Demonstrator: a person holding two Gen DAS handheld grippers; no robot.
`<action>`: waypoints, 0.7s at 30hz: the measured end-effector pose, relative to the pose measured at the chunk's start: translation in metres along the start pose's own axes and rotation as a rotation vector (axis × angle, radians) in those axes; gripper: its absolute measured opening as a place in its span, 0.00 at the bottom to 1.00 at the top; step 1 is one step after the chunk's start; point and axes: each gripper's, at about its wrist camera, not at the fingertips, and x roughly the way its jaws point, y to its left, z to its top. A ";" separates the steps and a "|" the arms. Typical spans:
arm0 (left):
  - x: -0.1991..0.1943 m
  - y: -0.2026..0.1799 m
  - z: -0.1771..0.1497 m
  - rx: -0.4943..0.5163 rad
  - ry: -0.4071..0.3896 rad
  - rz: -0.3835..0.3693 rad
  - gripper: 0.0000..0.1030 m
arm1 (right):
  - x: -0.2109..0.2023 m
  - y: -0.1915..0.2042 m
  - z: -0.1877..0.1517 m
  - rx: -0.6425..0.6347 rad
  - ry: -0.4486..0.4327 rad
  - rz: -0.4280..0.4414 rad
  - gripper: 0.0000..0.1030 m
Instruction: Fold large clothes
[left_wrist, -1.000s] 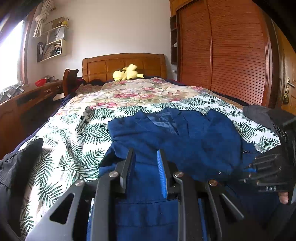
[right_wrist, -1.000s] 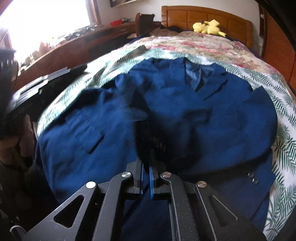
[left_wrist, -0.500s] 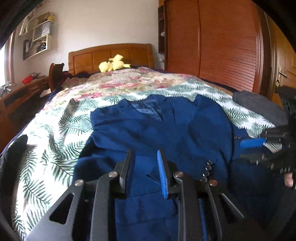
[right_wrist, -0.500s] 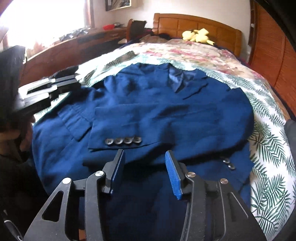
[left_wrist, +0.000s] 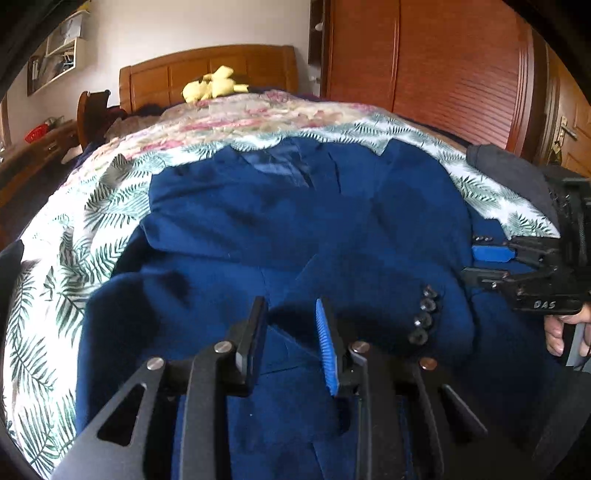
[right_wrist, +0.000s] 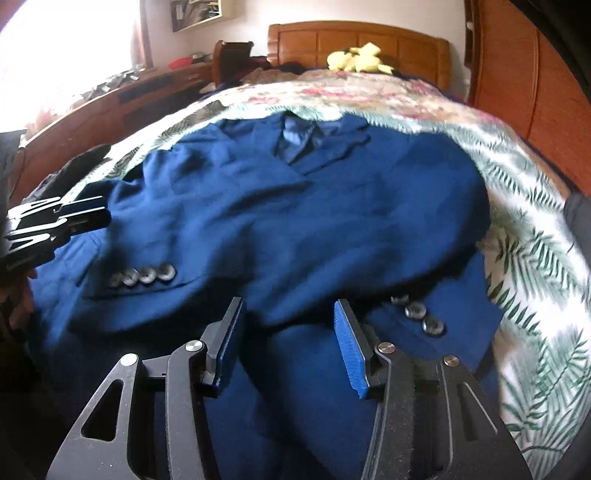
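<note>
Your left gripper (left_wrist: 291, 341) and right gripper (right_wrist: 288, 341) both gape empty above the jacket (right_wrist: 295, 221) (sleeve seemingly folded across) on the bed (right_wrist: 535, 266).

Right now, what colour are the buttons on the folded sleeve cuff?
Dark grey, four in a row on the sleeve cuff of the navy blue jacket; clearest in the right wrist view.
</note>
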 end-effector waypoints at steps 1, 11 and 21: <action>0.004 0.000 -0.001 -0.001 0.013 0.008 0.24 | 0.000 0.000 -0.001 0.004 -0.003 0.003 0.50; 0.013 0.003 -0.002 -0.033 0.038 0.010 0.25 | -0.006 0.002 -0.006 -0.015 -0.015 -0.016 0.54; 0.015 0.003 0.000 -0.015 0.047 -0.002 0.25 | -0.004 0.004 -0.003 -0.021 -0.017 -0.039 0.57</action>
